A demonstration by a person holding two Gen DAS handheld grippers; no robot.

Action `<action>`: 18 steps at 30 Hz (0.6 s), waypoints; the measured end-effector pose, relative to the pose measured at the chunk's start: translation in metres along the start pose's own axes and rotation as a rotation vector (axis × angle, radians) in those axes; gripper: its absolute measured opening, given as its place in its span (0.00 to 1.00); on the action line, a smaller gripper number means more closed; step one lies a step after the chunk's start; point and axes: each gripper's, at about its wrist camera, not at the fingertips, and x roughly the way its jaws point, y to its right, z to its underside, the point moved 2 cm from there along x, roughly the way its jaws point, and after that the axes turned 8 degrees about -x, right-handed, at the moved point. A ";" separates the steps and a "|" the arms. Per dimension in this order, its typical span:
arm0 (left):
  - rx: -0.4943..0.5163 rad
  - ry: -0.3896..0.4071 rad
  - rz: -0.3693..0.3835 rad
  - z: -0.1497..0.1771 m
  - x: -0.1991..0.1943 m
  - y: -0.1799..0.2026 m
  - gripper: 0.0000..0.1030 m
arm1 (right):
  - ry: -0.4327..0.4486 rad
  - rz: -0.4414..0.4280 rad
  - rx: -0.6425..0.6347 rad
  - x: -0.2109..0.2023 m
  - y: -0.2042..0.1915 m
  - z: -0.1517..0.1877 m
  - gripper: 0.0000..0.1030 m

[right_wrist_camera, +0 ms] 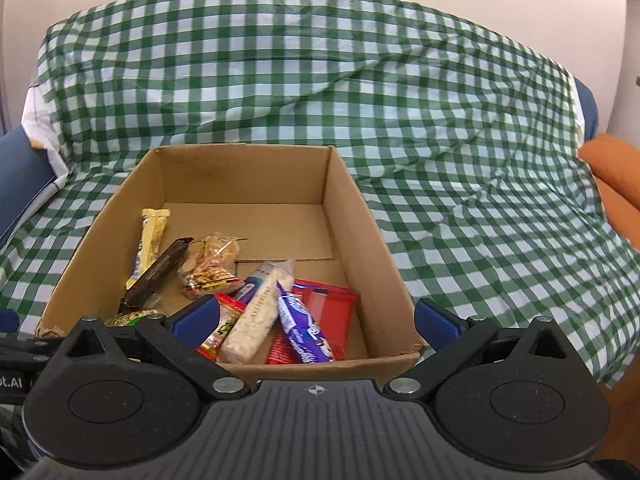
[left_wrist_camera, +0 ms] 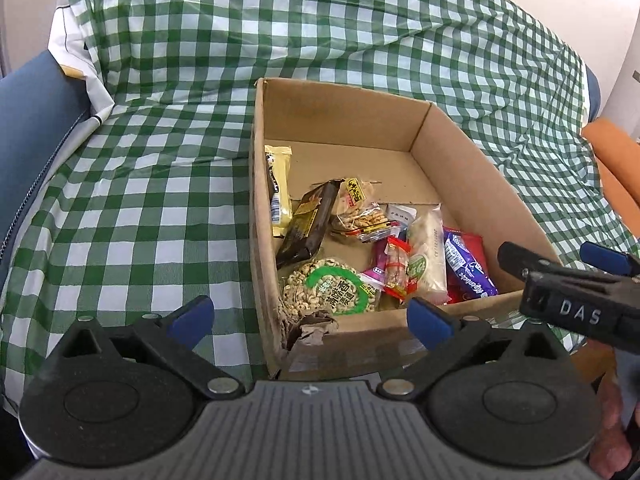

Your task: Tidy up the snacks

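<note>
The snacks [right_wrist_camera: 256,304] lie in the near half of the cardboard box [right_wrist_camera: 360,216], just under both grippers. The left gripper [left_wrist_camera: 310,318] and right gripper [right_wrist_camera: 316,316] have open, empty jaws; the right one is nearer the white bar [right_wrist_camera: 260,312], whose long axis points away.

A green-and-white checked cloth [left_wrist_camera: 168,200] covered the surface, wrinkled. A blue cushion [left_wrist_camera: 36,120] lay at left, an orange cushion [right_wrist_camera: 612,176] at right.

light: bright, even | shadows: soft | focus: sharp | edges: fisheye bending, dark corners
</note>
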 end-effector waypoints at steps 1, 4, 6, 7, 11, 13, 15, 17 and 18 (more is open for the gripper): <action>-0.004 -0.004 0.000 0.000 0.001 0.000 1.00 | 0.001 -0.002 -0.009 0.000 -0.002 0.000 0.99; -0.011 -0.018 0.002 -0.001 0.003 0.001 1.00 | 0.006 -0.002 -0.027 -0.001 -0.006 -0.001 0.99; -0.016 -0.015 0.008 -0.001 0.003 0.002 1.00 | 0.007 -0.002 -0.032 -0.001 -0.006 -0.001 0.99; -0.016 -0.013 0.008 -0.001 0.003 0.003 1.00 | 0.007 -0.003 -0.033 -0.001 -0.007 -0.001 0.99; -0.012 -0.013 0.001 -0.001 0.004 0.004 1.00 | 0.006 -0.008 -0.039 0.000 -0.007 -0.001 0.99; -0.013 -0.014 0.002 -0.001 0.005 0.004 1.00 | 0.007 -0.011 -0.046 0.000 -0.008 -0.001 0.99; -0.011 -0.013 0.002 -0.002 0.005 0.004 1.00 | 0.007 -0.014 -0.055 0.000 -0.009 -0.002 0.99; -0.013 -0.013 0.004 -0.002 0.005 0.005 1.00 | 0.009 -0.010 -0.065 0.000 -0.011 -0.002 0.99; -0.013 -0.011 0.005 -0.002 0.005 0.004 1.00 | 0.009 -0.008 -0.068 0.000 -0.012 -0.002 0.99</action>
